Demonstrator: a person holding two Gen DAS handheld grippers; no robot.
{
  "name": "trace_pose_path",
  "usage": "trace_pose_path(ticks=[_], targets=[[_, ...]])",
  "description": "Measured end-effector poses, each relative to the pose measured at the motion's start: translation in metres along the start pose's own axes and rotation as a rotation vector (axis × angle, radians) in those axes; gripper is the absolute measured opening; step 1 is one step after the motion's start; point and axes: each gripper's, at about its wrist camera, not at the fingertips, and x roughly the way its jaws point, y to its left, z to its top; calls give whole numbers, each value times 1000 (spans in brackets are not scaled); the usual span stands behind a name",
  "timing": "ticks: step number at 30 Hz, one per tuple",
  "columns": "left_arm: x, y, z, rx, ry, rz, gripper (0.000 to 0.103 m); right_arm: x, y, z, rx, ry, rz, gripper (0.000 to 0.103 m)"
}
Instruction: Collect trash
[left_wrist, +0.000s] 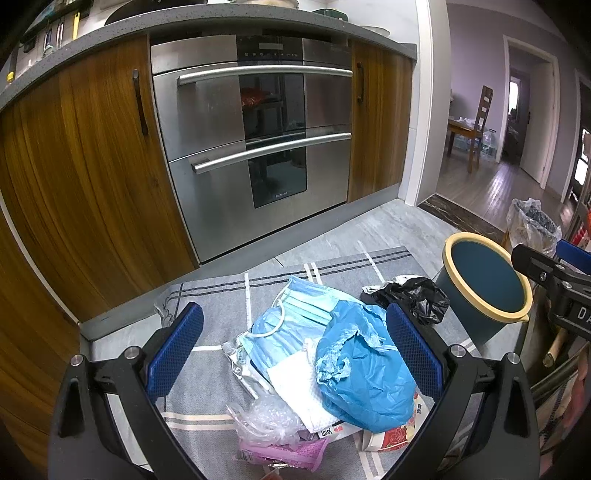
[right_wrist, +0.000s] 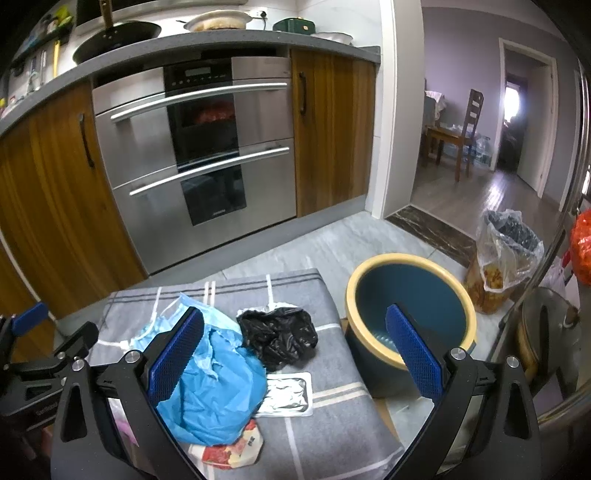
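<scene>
1. Two grippers are hovering over the grey striped mat (left_wrist: 207, 391) — my left gripper (left_wrist: 293, 350) is holding its jaws spread wide with nothing between the pads, and my right gripper (right_wrist: 295, 354) is doing the same.
2. Trash is lying heaped on the mat: a crumpled blue plastic bag (left_wrist: 365, 376), blue face masks (left_wrist: 295, 314), a white tissue (left_wrist: 295, 387), clear crinkled plastic (left_wrist: 266, 417), a pink wrapper (left_wrist: 284, 452) and a black plastic bag (left_wrist: 413, 299).
3. My right view is showing what the left is hiding — a flat silver foil pouch (right_wrist: 288, 395) just beside the blue bag, and the ribbed bottom inside the yellow-rimmed teal bin (right_wrist: 410, 295), which is standing on the floor just off the mat's edge.
4. My left view alone is showing the tissue, the pink wrapper and the clear plastic.
5. Writing: "SIEMENS" is showing on the steel oven (left_wrist: 280, 194); the red-and-white packet (right_wrist: 232, 448) under the blue bag is bearing characters too small to read.
</scene>
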Motion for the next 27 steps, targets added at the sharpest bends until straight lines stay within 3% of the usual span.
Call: trace_pose_path(ticks=[27], targets=[[2,-1,-2,2,5,1,98,1,0,0,-3,4,-2,98]])
